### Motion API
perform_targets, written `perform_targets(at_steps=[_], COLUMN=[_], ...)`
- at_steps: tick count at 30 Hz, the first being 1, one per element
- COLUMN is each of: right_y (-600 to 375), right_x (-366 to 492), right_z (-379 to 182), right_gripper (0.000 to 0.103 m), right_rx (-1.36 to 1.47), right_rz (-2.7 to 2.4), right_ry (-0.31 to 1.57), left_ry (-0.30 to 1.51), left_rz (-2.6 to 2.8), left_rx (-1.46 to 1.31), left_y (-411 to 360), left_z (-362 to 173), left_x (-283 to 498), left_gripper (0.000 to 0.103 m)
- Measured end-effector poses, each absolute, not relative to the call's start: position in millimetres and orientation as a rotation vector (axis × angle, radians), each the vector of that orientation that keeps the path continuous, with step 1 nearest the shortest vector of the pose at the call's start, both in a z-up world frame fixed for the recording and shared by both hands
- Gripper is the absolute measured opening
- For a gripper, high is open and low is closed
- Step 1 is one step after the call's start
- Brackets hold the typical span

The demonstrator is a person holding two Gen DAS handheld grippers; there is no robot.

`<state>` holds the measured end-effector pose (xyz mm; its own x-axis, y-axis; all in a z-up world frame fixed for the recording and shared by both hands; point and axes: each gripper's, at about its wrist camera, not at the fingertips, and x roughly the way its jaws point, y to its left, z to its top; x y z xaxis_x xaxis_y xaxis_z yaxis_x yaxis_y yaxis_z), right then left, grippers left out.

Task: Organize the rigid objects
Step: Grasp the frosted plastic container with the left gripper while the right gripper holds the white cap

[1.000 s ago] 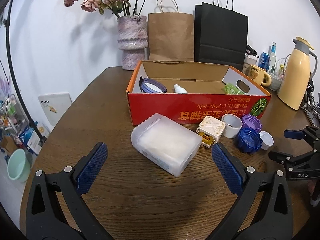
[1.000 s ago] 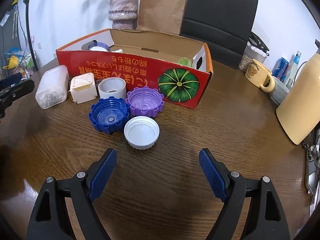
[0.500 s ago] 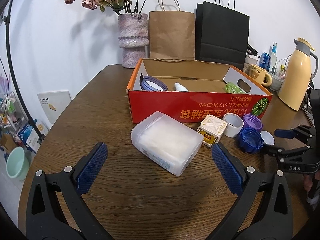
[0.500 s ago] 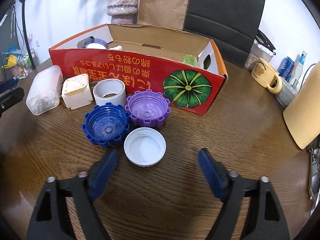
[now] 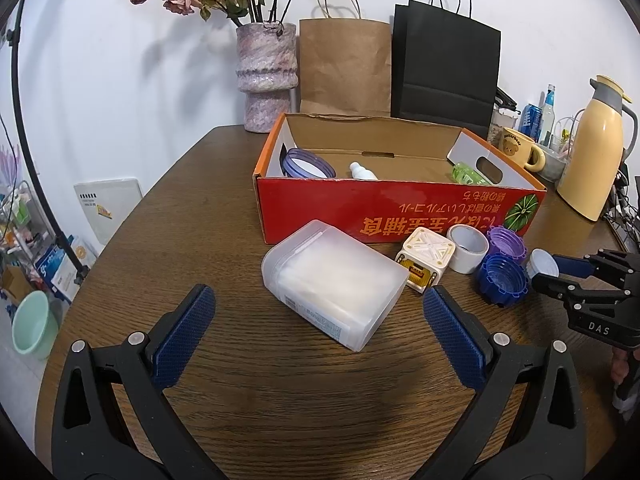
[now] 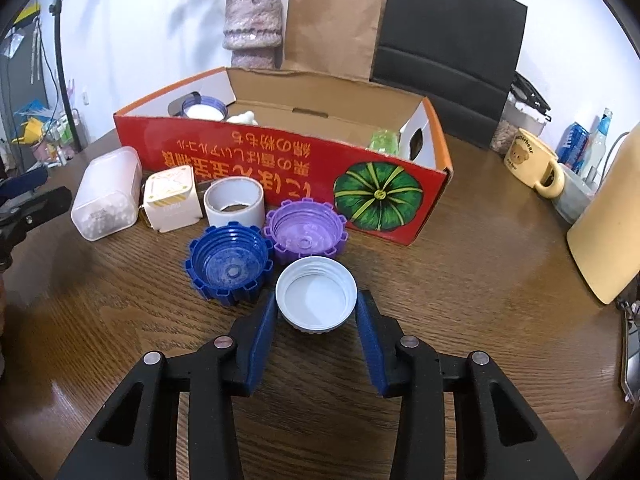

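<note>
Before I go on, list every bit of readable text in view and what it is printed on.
"DAS": on the black frame of the right gripper, seen from the left wrist view.
"Butterbear", roughly: on the yellow bear mug; small, so uncertain.
Large yellow Japanese print, upside down: on the red cardboard box; I cannot read it reliably.
Label on the clear plastic container: too small to read.

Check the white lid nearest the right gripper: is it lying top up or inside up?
Inside up: the white lid shows its hollow and inner thread rings, resting on the table.
</note>
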<state>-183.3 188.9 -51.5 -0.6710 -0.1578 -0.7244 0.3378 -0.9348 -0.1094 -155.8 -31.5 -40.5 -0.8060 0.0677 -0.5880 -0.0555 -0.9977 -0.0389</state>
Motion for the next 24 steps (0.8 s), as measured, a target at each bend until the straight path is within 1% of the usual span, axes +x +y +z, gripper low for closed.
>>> perform_targets(at_steps=[16,24], right_y=[193,196], right_x=[-181,-182], right_z=[-47,-47], right_gripper=[0.044,0.044], right_rx=[1.078,1.08], right_rz=[-2.661,-2.663], right_ry=[0.302,0.292], left_ry=[-0.05,0.052], left_rz=[2.875,2.919], left_rx=[-0.964,-0.986], left_y=[-31,-31], left_z=[-35,-38], left_x=[-167,-172], left_gripper=[0.103,0.103])
